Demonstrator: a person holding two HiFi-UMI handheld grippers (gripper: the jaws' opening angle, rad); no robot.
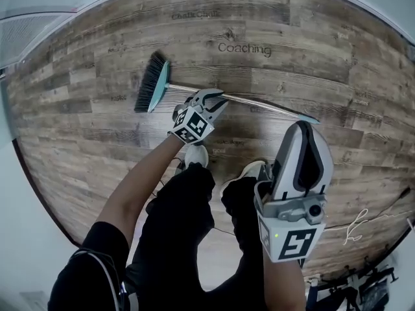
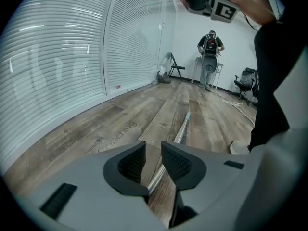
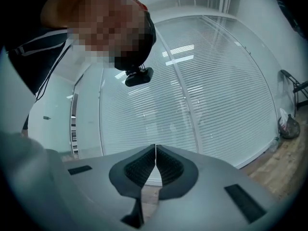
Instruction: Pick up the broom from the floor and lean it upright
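Showing floor print (image 1: pixel 244 48) "Coaching", fainter print (image 1: pixel 195 15) unclear

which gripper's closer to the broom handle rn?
Left. The left gripper is down at the floor with its open fingers either side of the broom handle. The right gripper is held higher, fingers shut, facing the blinds, clear of the handle.

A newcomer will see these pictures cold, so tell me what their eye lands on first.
A teal-headed broom lies flat on the wood floor. The left gripper is down at its metal handle, jaws apart astride it. The right gripper hangs higher, shut and empty.
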